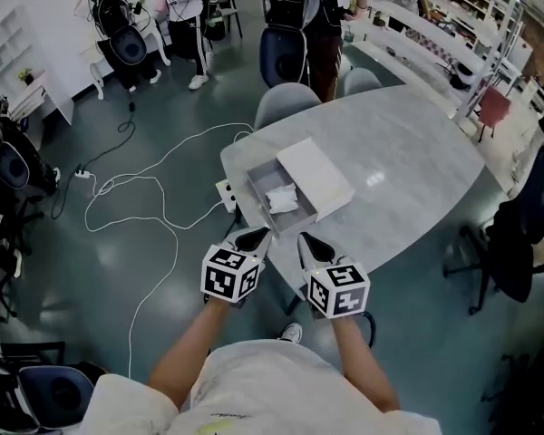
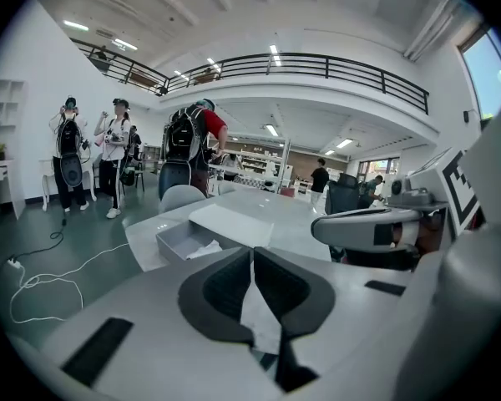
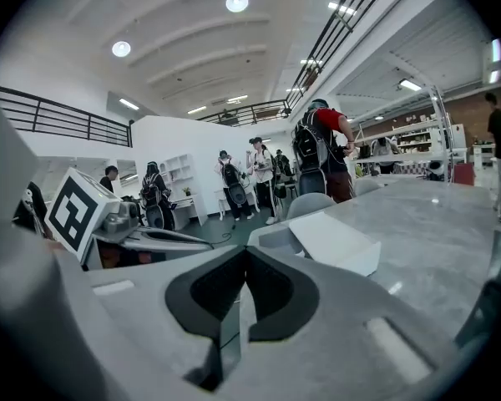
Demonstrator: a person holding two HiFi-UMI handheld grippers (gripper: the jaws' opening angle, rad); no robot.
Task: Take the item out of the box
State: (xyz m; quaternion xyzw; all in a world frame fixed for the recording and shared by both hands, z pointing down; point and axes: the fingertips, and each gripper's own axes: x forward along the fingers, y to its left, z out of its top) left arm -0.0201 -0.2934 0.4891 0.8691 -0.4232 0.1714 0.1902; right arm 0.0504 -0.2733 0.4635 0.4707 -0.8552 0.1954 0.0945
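An open grey box (image 1: 258, 184) sits near the table's near-left edge, with its white lid (image 1: 315, 178) lying across its right side. A crumpled white item (image 1: 282, 198) lies inside the box. My left gripper (image 1: 254, 239) and right gripper (image 1: 315, 246) hover side by side just short of the table edge, both shut and empty. In the left gripper view the box (image 2: 177, 239), the white item (image 2: 205, 247) and the lid (image 2: 234, 222) lie ahead of the shut jaws (image 2: 252, 254). The right gripper view shows the lid (image 3: 334, 241) ahead of the shut jaws (image 3: 245, 254).
The grey table (image 1: 399, 152) stretches to the right. Grey chairs (image 1: 286, 102) stand at its far side, and a dark chair (image 1: 517, 234) at the right. A white power strip (image 1: 225, 195) and cables (image 1: 154, 202) lie on the floor to the left. People (image 1: 308, 7) stand beyond the table.
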